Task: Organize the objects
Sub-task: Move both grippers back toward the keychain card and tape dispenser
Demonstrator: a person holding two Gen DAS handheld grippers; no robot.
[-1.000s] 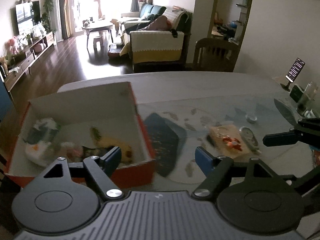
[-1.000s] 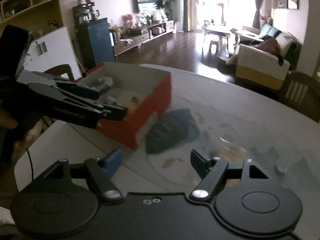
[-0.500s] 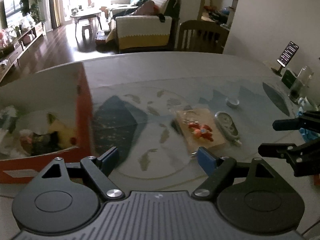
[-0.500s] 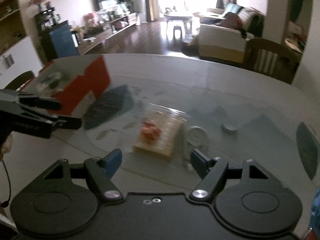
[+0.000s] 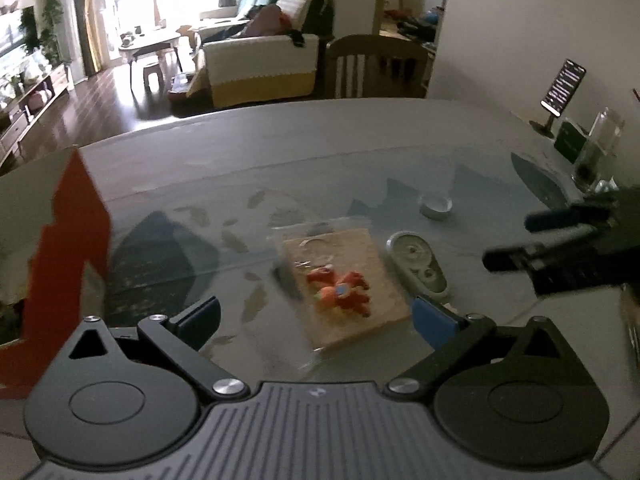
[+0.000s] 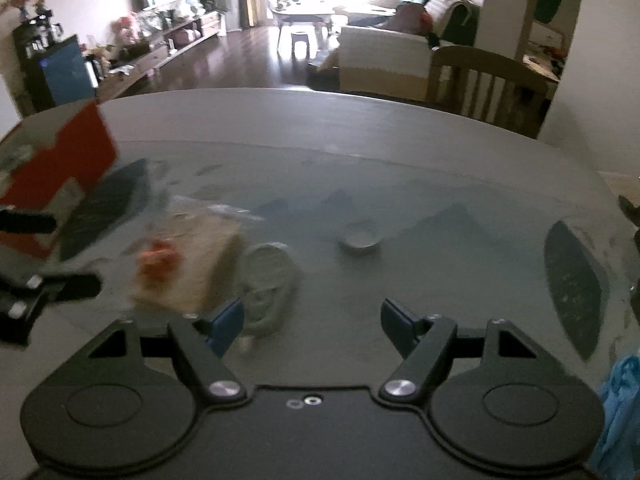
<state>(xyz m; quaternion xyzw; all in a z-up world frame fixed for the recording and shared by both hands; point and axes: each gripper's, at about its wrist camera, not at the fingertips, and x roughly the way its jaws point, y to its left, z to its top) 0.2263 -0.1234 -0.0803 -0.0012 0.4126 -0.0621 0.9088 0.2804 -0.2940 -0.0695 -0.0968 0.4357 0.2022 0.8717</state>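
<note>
Both grippers apart, empty: left gripper, right gripper; packet flat on table, straight ahead between left fingers, long axis running away; nearer left; box far left.

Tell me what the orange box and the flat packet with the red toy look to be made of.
Orange box: likely cardboard, with a matte face and pale raw edges. Packet: a tan card backing, probably paper, under clear glossy plastic wrap that glints at its rim.
</note>
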